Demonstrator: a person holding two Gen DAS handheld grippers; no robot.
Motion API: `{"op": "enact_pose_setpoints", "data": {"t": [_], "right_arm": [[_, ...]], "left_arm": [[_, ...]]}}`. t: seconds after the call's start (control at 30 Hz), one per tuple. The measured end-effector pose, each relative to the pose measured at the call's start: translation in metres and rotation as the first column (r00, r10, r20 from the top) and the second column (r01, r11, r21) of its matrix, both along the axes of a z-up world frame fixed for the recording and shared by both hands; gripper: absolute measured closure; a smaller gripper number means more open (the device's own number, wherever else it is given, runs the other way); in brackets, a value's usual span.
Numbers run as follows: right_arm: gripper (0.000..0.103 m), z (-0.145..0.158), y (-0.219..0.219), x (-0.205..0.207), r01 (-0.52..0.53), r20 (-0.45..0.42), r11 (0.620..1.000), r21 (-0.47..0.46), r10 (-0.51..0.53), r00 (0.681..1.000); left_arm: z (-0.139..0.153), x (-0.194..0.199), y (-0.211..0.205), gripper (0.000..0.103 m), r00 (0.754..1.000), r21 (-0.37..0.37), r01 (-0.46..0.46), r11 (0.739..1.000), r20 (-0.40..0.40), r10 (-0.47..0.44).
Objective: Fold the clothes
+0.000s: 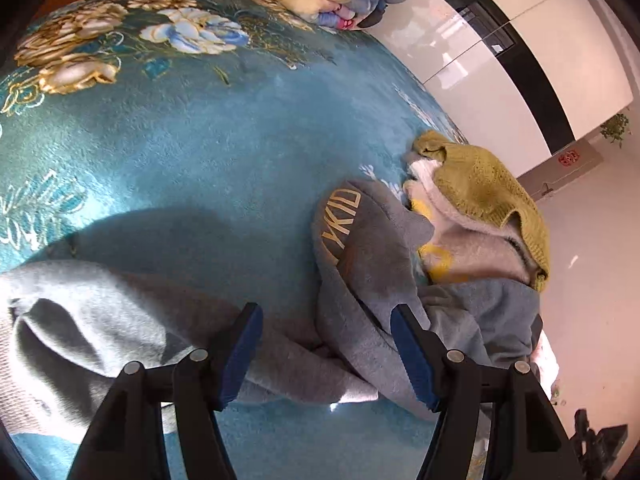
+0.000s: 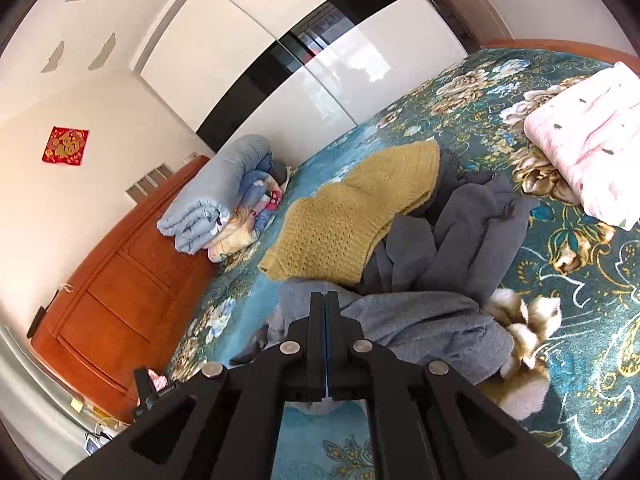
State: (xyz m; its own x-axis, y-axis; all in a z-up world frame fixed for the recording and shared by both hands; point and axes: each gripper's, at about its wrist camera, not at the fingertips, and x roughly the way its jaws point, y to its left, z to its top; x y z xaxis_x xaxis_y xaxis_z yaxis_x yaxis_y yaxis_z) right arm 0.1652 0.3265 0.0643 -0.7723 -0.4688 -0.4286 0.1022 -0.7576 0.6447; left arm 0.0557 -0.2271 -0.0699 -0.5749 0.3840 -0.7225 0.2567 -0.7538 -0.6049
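Bed: a wide bed (image 1: 192, 168) under a teal bedspread printed with gold and white flowers fills both views; the clothes lie on it.
Wardrobe: glossy white doors with a black band (image 2: 280, 60) stand behind the bed.
Folded quilts: a pale blue and floral stack (image 2: 216, 208) sits at the bed's far edge by a wooden headboard; a pink folded blanket (image 2: 580, 148) lies on the other side.
Clothes heap: a loose pile near the bed's edge, with a mustard knitted sweater (image 2: 352, 216) on top, dark grey garments (image 2: 472, 232) beside it and a white fluffy piece (image 2: 524, 340) at the edge.
Grey sweatshirt: a grey garment with pale lettering (image 1: 360, 248) spreads from the heap across the bedspread toward the left gripper.
Left gripper: the left gripper (image 1: 326, 344) hangs just above the grey fabric with its jaws released and wide, nothing pinched between the blue pads.
Right gripper: the right gripper (image 2: 325, 300) has its jaws clenched together; grey cloth (image 2: 400, 320) bunches right at the tips, but whether any is caught between the pads cannot be told.
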Motion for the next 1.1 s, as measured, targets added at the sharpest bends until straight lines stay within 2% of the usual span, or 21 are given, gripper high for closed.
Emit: {"op": "enact_pose_setpoints", "data": {"t": [0.1,0.17,0.2,0.3,0.43,0.53,0.6,0.63,0.67,0.7,0.73,0.77,0.87,0.97,1.03,1.1], "right_arm": [[0.1,-0.028,-0.002,-0.003,-0.03,0.09,0.999,-0.02,0.032,0.995],[0.099,-0.045,-0.001,-0.009,-0.027,0.143,0.999,-0.046,0.033,0.989],[0.097,-0.053,0.0,-0.012,-0.019,0.162,0.997,-0.07,0.03,0.986],[0.076,-0.069,0.006,-0.025,0.011,0.189,0.985,-0.171,0.022,0.982],[0.074,-0.073,0.017,-0.044,0.083,0.208,0.978,-0.193,-0.042,0.977],[0.074,-0.088,0.017,-0.065,0.089,0.308,0.975,-0.203,-0.023,0.951],[0.074,-0.099,0.015,-0.071,0.104,0.368,0.974,-0.201,-0.023,0.929],[0.074,-0.103,0.014,-0.074,0.106,0.379,0.972,-0.212,-0.018,0.925],[0.074,-0.105,0.014,-0.075,0.106,0.38,0.969,-0.225,-0.013,0.925],[0.075,-0.106,0.013,-0.075,0.104,0.37,0.964,-0.243,-0.007,0.929],[0.087,-0.105,0.013,-0.076,0.1,0.357,0.962,-0.255,-0.003,0.934],[0.095,-0.102,0.012,-0.075,0.095,0.342,0.963,-0.254,-0.003,0.94],[0.098,-0.087,0.012,-0.071,0.081,0.29,0.971,-0.225,-0.012,0.957],[0.099,-0.064,0.025,-0.066,0.082,0.228,0.969,-0.234,-0.027,0.973],[0.099,-0.041,0.039,-0.07,0.088,0.184,0.975,-0.204,-0.05,0.982],[0.099,-0.015,0.052,-0.079,0.104,0.145,0.979,-0.176,-0.078,0.986]], "left_arm": [[-0.022,-0.022,-0.008,0.033,0.992,0.11,-0.094,0.99,0.09,0.084],[-0.026,-0.035,-0.007,0.033,0.991,0.144,-0.097,0.985,0.104,0.082],[-0.027,-0.042,-0.004,0.033,0.991,0.122,-0.087,0.989,0.115,0.073],[-0.03,-0.061,0.002,0.033,0.986,0.072,-0.08,0.994,0.152,0.068],[-0.032,-0.076,0.0,0.035,0.983,0.066,-0.081,0.995,0.167,0.069],[-0.031,-0.082,0.0,0.036,0.982,0.057,-0.081,0.995,0.176,0.07],[-0.03,-0.085,0.004,0.049,0.981,0.027,-0.065,0.998,0.183,0.059],[-0.03,-0.087,0.006,0.059,0.981,0.012,-0.057,0.998,0.187,0.054],[-0.032,-0.087,0.007,0.069,0.979,0.002,-0.06,0.998,0.197,0.058],[-0.034,-0.087,0.007,0.074,0.976,-0.008,-0.063,0.998,0.207,0.063],[-0.034,-0.087,0.008,0.091,0.978,-0.007,-0.062,0.998,0.199,0.063],[-0.034,-0.087,0.008,0.1,0.979,0.007,-0.058,0.998,0.194,0.056],[-0.028,-0.085,0.012,0.1,0.987,0.028,-0.043,0.999,0.159,0.038],[-0.008,-0.091,0.012,0.1,0.995,0.064,-0.04,0.997,0.099,0.033],[0.02,-0.1,0.009,0.1,0.998,0.068,-0.05,0.996,0.044,0.047],[0.063,-0.105,0.006,0.1,0.996,0.1,-0.053,0.994,-0.062,0.06]]}}
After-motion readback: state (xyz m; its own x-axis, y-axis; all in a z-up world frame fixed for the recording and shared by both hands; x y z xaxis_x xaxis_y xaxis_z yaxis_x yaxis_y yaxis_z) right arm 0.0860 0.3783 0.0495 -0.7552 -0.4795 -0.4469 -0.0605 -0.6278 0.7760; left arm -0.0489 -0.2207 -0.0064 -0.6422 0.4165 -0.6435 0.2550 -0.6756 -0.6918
